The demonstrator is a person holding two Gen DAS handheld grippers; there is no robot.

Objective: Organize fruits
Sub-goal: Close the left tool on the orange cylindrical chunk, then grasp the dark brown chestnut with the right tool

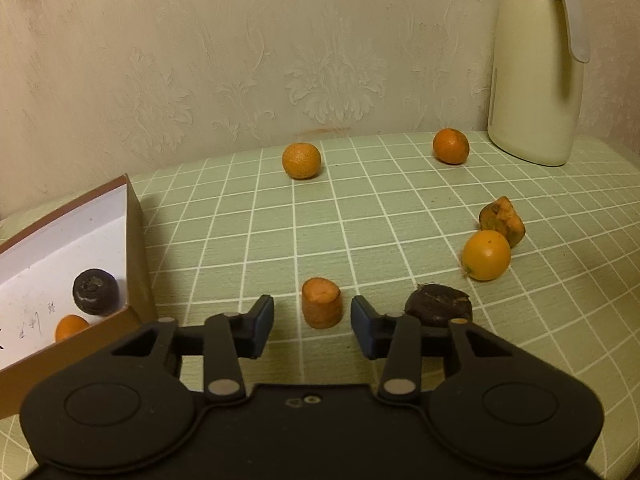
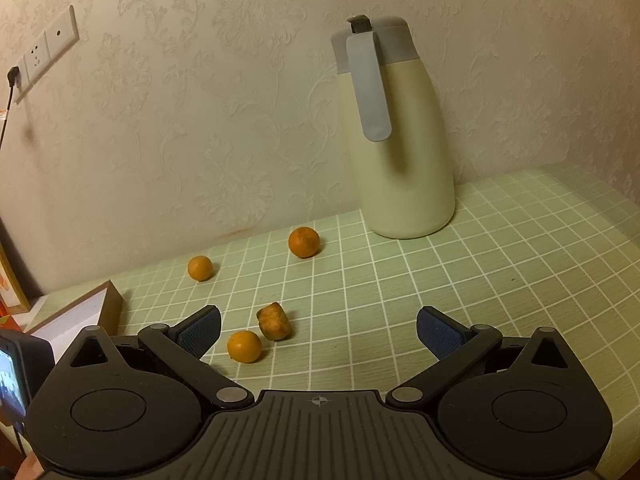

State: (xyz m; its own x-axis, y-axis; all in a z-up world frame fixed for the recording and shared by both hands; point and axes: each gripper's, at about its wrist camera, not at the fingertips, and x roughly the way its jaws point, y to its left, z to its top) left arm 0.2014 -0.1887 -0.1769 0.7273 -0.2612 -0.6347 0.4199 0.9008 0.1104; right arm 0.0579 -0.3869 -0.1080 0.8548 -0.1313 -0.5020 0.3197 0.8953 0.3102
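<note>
The left tongs (image 1: 312,322) stand parted around an upright carrot chunk (image 1: 321,302) on the green checked surface (image 1: 248,240), pads not touching it, beside the brown box (image 1: 136,248) holding a dark fruit (image 1: 95,291), while the right tongs (image 2: 318,330) gape wide, empty, near a kumquat (image 2: 244,346).
</note>
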